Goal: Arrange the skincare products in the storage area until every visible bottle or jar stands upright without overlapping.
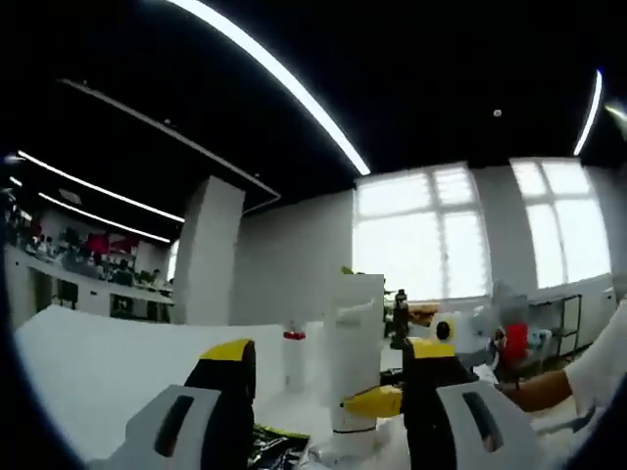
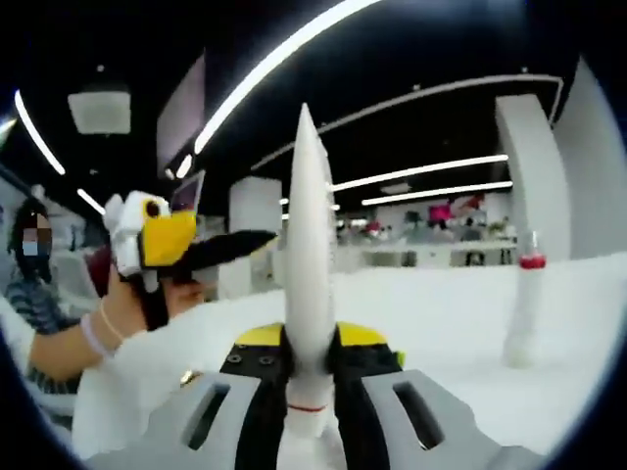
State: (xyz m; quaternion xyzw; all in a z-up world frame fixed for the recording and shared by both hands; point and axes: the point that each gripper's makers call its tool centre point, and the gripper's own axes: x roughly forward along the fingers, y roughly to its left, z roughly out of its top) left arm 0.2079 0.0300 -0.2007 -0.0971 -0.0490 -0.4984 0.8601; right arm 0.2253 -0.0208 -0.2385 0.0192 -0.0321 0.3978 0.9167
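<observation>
Right gripper view is showing the tall white tapered squeeze tube (image 2: pixel 310 274) standing nose-up, pinched between the right gripper (image 2: pixel 312 364) jaws. Beyond, a slim white red-capped bottle (image 2: pixel 523 311) is standing far right. Left gripper (image 1: pixel 323 377) is hanging wide, empty. Judgement: crooked release is risking toppling, being narrow-based.

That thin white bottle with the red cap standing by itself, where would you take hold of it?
Grip the bottle with the red cap around its straight body, below the cap, coming in level from the open side. It stands upright and alone on the white surface, so nothing blocks the jaws, and a mid-body hold probably tips a slim bottle least.
</observation>
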